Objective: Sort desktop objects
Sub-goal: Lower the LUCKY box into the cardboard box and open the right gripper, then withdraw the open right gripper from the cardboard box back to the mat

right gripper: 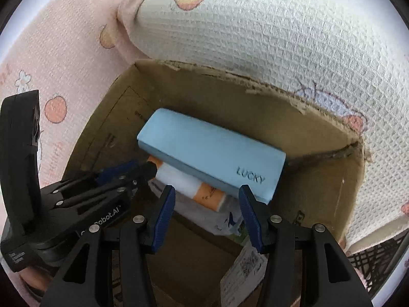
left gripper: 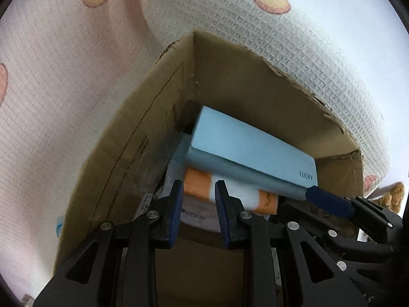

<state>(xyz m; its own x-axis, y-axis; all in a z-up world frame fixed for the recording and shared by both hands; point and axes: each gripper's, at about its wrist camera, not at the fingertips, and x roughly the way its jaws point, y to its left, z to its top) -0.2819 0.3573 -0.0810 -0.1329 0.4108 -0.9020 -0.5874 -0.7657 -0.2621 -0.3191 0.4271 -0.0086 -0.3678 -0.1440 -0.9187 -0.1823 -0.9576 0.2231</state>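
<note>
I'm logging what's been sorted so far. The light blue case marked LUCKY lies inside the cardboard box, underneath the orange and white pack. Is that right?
Not quite. The light blue case is inside the cardboard box, but it lies on top of the orange and white pack, not underneath it. The right wrist view shows this plainly, and the left wrist view agrees.

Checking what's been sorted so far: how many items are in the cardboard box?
3 visible: a blue case marked LUCKY on top, an orange-and-white pack under it, and a white packet at the bottom. More may be hidden beneath.
</note>
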